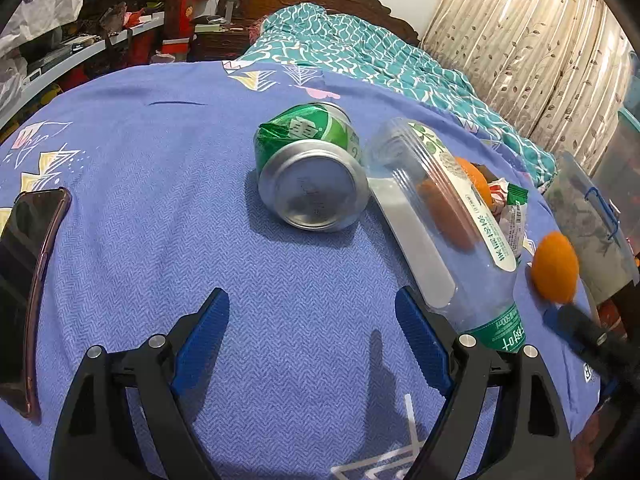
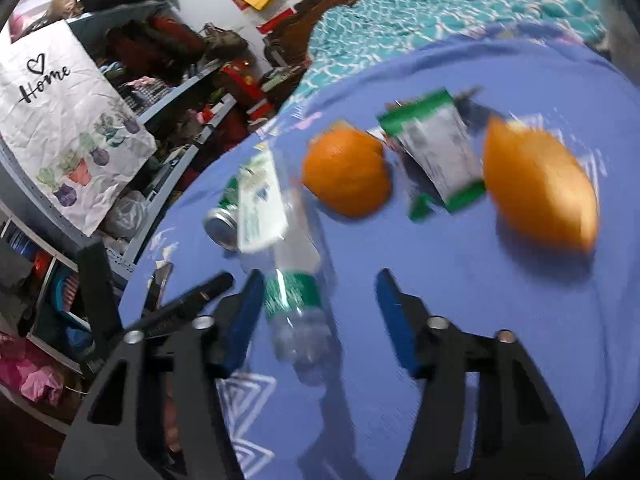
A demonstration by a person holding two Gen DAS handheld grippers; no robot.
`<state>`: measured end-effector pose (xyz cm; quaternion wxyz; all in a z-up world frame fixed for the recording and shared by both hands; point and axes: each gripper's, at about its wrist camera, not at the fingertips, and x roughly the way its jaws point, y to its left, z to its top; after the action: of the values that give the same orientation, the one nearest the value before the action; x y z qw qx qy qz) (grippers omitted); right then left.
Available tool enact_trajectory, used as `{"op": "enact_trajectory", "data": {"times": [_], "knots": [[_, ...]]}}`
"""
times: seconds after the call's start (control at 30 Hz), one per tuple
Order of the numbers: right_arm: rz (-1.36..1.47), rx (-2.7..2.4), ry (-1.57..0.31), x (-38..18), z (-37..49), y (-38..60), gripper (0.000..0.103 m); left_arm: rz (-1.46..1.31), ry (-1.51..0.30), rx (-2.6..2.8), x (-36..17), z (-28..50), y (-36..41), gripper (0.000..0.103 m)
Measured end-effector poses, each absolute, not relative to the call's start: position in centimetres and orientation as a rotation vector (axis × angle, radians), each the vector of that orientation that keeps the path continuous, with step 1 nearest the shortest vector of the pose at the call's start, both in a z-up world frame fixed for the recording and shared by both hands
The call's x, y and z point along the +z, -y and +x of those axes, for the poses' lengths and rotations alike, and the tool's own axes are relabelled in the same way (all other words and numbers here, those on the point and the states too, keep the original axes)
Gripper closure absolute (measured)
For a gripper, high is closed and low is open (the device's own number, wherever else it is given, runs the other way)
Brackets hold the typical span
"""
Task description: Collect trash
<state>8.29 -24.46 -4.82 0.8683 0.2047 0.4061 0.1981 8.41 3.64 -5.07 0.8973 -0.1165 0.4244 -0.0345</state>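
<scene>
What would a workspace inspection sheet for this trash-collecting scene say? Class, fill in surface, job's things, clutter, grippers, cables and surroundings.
Surface: blue bedsheet, patterned at its edges.
Job's things: dented green can on its side; clear plastic bottle lying beside it; green-and-white wrapper farther back.
Clutter: two oranges; phone at the left edge.
Grippers: left gripper open, nothing between its fingers; right gripper open around the bottle's neck end, pads not pressing.
Cables: nothing seen.
Surroundings: teal quilt, crowded shelves, curtain.
</scene>
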Motion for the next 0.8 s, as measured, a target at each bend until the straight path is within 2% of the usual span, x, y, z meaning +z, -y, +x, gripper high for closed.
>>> {"op": "enact_trajectory", "data": {"times": [0.07,0.1,0.33,0.43,0.5,0.57,0.8], "knots": [[0.436,0.41,-0.876,-5.9,8.1,24.5,0.061,-0.242,-0.879,-0.072,-5.1,8.4,-3.7,0.022],[0.437,0.409,-0.898,-6.6,8.3,24.2,0.063,-0.242,-0.879,-0.072,-5.1,8.4,-3.7,0.022],[0.308,0.509,-0.94,-8.0,7.7,18.8,0.062,-0.286,-0.868,-0.06,-5.0,8.4,-4.5,0.021],[0.306,0.506,-0.928,-7.8,7.3,19.0,0.062,-0.341,-0.857,-0.087,-4.9,8.1,-5.4,0.009],[0.324,0.467,-0.901,-7.5,6.9,20.2,0.061,-0.344,-0.835,-0.084,-4.5,7.8,-5.4,0.009],[0.313,0.406,-0.853,-7.0,5.9,21.8,0.05,-0.319,-0.819,-0.09,-4.0,7.4,-4.8,0.009],[0.433,0.111,-0.669,-5.2,2.1,30.8,0.031,-0.175,-0.779,-0.149,-1.6,7.5,0.5,0.009]]}}
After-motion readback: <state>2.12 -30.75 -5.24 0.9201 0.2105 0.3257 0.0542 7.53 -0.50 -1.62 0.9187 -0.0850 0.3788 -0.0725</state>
